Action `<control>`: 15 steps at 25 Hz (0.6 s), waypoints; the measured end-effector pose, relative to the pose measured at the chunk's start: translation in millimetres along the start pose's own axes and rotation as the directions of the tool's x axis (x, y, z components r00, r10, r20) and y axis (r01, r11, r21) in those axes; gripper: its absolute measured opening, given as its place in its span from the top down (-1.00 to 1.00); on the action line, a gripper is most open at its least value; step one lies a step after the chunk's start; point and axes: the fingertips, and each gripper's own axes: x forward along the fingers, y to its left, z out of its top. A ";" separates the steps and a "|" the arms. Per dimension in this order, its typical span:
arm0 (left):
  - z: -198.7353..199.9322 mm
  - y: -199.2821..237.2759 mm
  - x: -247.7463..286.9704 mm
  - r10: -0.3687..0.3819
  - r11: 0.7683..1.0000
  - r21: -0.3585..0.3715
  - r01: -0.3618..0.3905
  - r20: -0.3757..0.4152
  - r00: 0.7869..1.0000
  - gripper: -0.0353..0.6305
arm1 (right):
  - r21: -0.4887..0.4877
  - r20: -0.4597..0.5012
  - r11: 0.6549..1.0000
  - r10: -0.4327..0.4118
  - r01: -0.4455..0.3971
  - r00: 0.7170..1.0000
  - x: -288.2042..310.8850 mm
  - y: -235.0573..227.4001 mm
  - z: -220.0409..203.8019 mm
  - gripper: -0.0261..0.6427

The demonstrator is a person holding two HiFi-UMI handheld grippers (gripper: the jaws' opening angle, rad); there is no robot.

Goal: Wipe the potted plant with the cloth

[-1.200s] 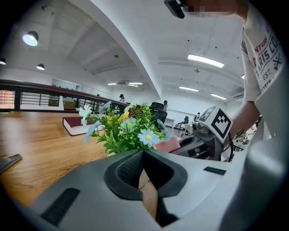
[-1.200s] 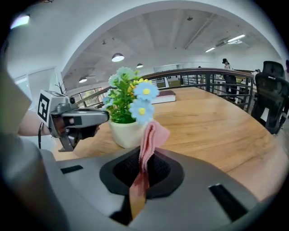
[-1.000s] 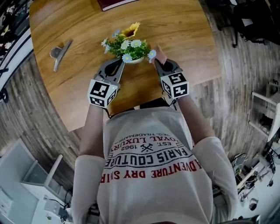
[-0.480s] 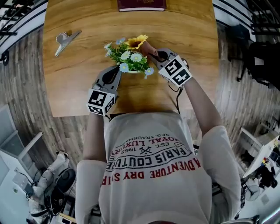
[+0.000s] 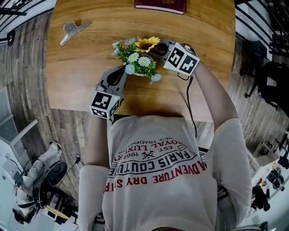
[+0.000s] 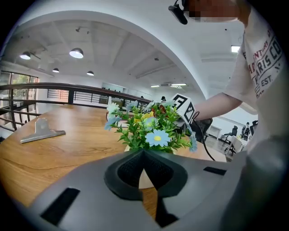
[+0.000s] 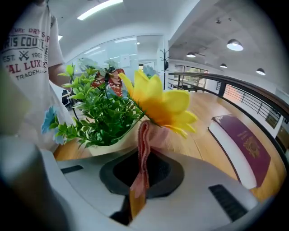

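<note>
The potted plant (image 5: 137,57) stands on the wooden table (image 5: 76,72), with white and blue daisies, green leaves and one yellow flower (image 5: 147,43). My left gripper (image 5: 121,73) is shut with nothing between its pads, its tip right at the near left of the cream pot (image 6: 145,178). My right gripper (image 5: 158,48) reaches in from the far right, shut on a pinkish cloth (image 7: 143,146). The cloth's free end lies against the pot rim (image 7: 115,145) just under the yellow flower (image 7: 163,106). In the left gripper view the plant (image 6: 153,131) fills the middle above the left gripper (image 6: 143,155).
A metal clip (image 5: 75,30) lies on the table at the far left. A maroon book (image 5: 160,5) lies at the far edge, to the right of the plant in the right gripper view. The table's near edge (image 5: 135,118) runs just behind my left gripper.
My right gripper has swung with the cloth from the plant's near right side round to its far right, by the yellow flower, rolling as it went. The left gripper has stayed at the pot.
</note>
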 end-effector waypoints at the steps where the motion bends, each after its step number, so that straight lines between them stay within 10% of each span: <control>1: -0.2 -0.4 0.5 0.005 1.000 0.008 -0.005 -0.005 1.000 0.85 | -0.032 -0.012 0.999 0.021 -0.022 1.000 1.3 0.9 0.7 0.82; 15: -1.0 1.3 1.2 0.073 0.997 -0.012 -0.073 -0.003 0.997 0.85 | -0.363 -0.200 0.905 0.159 -0.224 0.967 -1.2 12.4 -5.7 0.82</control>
